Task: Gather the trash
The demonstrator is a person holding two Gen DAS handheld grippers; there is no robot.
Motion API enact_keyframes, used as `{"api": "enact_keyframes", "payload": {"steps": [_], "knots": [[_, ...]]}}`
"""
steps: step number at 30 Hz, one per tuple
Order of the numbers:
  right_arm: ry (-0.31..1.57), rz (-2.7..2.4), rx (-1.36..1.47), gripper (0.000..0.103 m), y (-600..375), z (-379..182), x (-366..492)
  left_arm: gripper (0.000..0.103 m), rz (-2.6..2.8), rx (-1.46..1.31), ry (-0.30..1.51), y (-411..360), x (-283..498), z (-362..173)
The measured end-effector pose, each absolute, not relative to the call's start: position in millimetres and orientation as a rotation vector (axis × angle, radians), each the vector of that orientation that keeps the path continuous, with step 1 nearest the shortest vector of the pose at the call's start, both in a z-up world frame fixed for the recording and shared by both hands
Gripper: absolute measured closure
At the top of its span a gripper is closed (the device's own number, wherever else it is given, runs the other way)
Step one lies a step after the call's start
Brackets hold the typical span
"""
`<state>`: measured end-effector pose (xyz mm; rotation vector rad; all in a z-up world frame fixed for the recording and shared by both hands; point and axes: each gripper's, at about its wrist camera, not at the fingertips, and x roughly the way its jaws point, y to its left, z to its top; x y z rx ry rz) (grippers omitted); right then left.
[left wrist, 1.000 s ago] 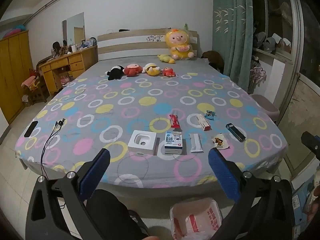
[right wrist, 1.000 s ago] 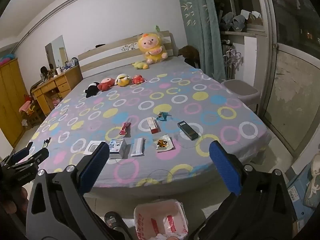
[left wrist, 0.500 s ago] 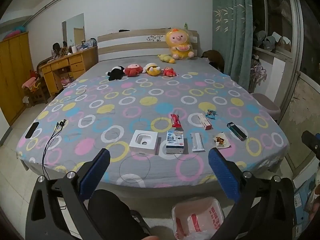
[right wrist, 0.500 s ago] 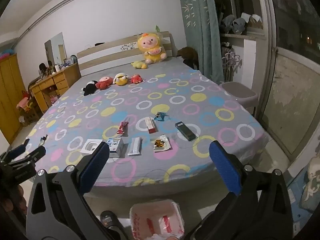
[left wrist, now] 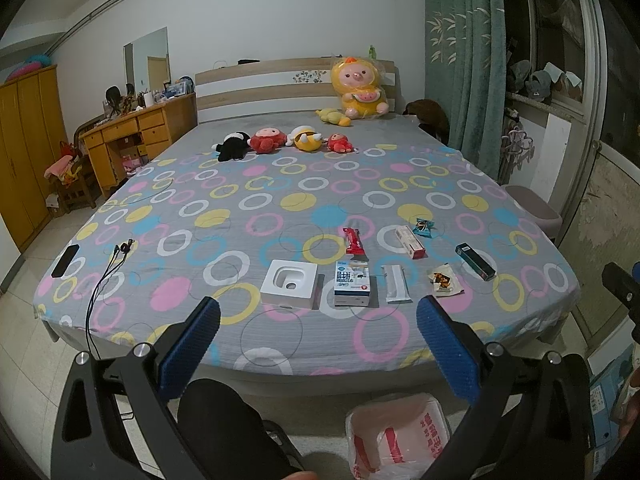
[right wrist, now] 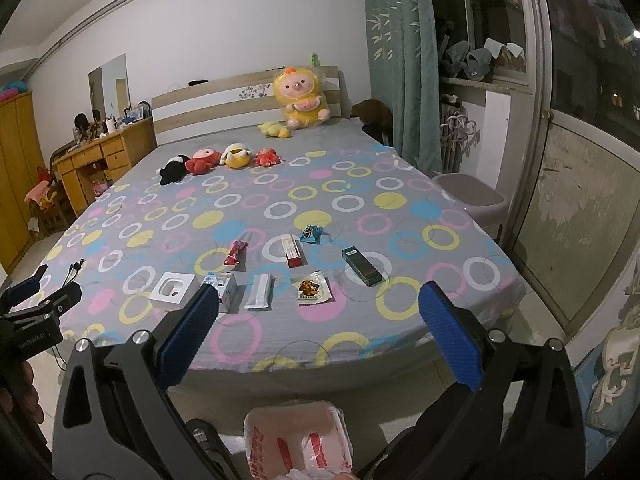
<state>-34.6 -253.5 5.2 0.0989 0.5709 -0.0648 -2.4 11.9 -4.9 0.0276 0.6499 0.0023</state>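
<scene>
Trash (left wrist: 394, 282) lies in rows near the bed's (left wrist: 280, 184) near edge, within reach; both the left gripper (left wrist: 318, 344) and right gripper (right wrist: 318, 338) hover with jaws apart, empty, above the bag (left wrist: 394, 436) waiting below on the floor.

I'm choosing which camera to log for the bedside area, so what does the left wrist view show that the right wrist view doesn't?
Only the left wrist view shows the black phone near the bed's left edge and the whole earphone cable hanging over that edge. Only the right wrist view shows the purple stool top in full, the patterned cloth at far right, and the left gripper from outside. Both show the white box, milk carton, red wrapper, dark box, plush toys and the trash bag on the floor.
</scene>
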Motion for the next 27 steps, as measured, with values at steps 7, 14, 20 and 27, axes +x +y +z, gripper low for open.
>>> {"api": "enact_keyframes", "payload": {"steps": [7,14,20,27], "knots": [[0.569,-0.067,0.095,0.005,-252.2,3.1,-34.5,0.007,0.002,0.028,0.648,11.8,-2.3,-4.7],[0.570,-0.067,0.094,0.005,-251.3,3.6,-34.1,0.007,0.003,0.030,0.648,12.1,-2.7,-4.2],[0.570,-0.067,0.092,0.005,-250.4,3.1,-34.0,0.007,0.002,0.028,0.645,12.3,-2.6,-3.5],[0.569,-0.068,0.091,0.005,-249.4,2.9,-33.7,0.007,-0.017,0.014,0.628,15.9,-4.2,1.7]]}}
